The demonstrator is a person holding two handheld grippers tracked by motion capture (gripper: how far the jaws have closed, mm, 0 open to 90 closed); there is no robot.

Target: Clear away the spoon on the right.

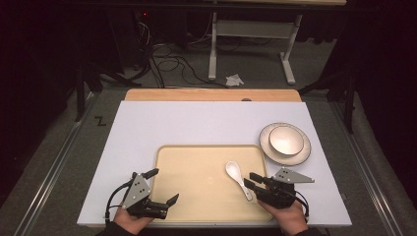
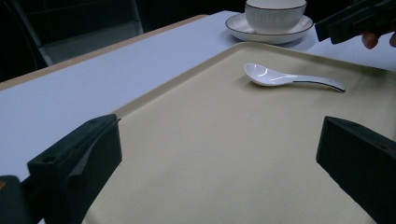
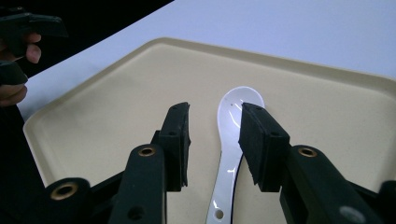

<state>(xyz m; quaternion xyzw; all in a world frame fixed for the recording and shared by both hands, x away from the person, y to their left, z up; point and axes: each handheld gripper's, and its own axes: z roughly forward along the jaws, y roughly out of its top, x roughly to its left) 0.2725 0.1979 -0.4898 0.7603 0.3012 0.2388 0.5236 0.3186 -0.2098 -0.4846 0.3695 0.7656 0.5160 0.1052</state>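
Note:
A white ceramic spoon (image 1: 236,175) lies on the beige tray (image 1: 206,148), bowl end away from me, handle toward the front right. My right gripper (image 1: 249,179) sits low over the handle; in the right gripper view its jaws (image 3: 215,116) stand a little apart on either side of the spoon (image 3: 231,105), and a gap shows on the left side. My left gripper (image 1: 164,185) hovers open over the tray's front left corner, jaws wide with nothing between them (image 2: 219,140). From there the spoon (image 2: 280,78) lies farther along the tray (image 2: 187,70).
A white bowl (image 1: 285,139) stands on a dark-rimmed plate (image 1: 268,147) on the white tabletop, just beyond the tray's far right corner. The bowl (image 2: 275,14) also appears in the left gripper view. Cables and a table frame sit on the floor behind.

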